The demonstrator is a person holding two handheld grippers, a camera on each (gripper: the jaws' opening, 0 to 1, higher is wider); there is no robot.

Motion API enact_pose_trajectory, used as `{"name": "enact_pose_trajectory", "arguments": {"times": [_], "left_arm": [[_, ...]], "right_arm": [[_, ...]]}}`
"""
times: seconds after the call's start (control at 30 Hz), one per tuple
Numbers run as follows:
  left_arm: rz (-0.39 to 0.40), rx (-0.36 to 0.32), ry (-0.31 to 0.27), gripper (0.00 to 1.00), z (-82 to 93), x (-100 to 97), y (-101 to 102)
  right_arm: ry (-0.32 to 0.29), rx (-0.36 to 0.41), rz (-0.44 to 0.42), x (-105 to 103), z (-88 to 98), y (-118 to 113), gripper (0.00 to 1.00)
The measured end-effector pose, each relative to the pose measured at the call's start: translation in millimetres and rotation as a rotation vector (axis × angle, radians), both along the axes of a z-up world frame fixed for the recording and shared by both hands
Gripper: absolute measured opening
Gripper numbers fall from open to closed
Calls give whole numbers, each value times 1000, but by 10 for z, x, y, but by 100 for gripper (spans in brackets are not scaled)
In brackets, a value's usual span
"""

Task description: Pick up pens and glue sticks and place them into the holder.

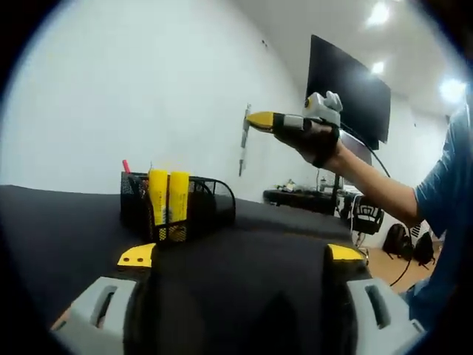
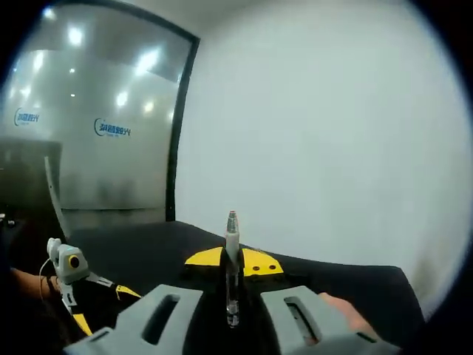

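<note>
The pen is slim, with a grey barrel, a clear section low down and a small reddish tip at its top end. In the right gripper view it stands up along the middle of the picture, long axis in line with the right claw, whose yellow-tipped fingers are pressed together on it about midway along. In the left gripper view the same pen hangs almost straight up and down in the air against the white wall, pinched by that claw in a gloved hand, above and to the right of the holder.

The holder is a black wire-mesh basket with a rounded front rim, standing on the black, matte worktop. Two yellow glue sticks, smooth cylinders, stand upright side by side in its front compartment, touching each other. A small red tip pokes up at the holder's back left corner; what it belongs to is unclear.

The left claw has its yellow-tipped fingers spread wide apart, gripping nothing, low over the worktop and near the holder. It also shows at the lower left of the right gripper view.
</note>
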State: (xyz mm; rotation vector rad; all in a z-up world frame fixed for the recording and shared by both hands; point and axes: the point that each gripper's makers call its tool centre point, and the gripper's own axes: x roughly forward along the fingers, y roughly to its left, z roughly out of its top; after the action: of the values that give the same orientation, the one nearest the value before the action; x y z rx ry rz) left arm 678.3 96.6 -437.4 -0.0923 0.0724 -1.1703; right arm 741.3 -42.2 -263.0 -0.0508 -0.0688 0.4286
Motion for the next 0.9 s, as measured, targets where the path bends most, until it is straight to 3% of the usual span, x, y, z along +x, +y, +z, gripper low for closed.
{"name": "enact_pose_trajectory", "arguments": {"times": [0.4, 0.9], "left_arm": [[-6, 23, -34, 90, -19, -35, -24], [-17, 15, -38, 88, 1, -46, -22]], "right_arm": [[-3, -24, 43, 285, 154, 229, 5], [-3, -1, 87, 551, 371, 293, 5]]}}
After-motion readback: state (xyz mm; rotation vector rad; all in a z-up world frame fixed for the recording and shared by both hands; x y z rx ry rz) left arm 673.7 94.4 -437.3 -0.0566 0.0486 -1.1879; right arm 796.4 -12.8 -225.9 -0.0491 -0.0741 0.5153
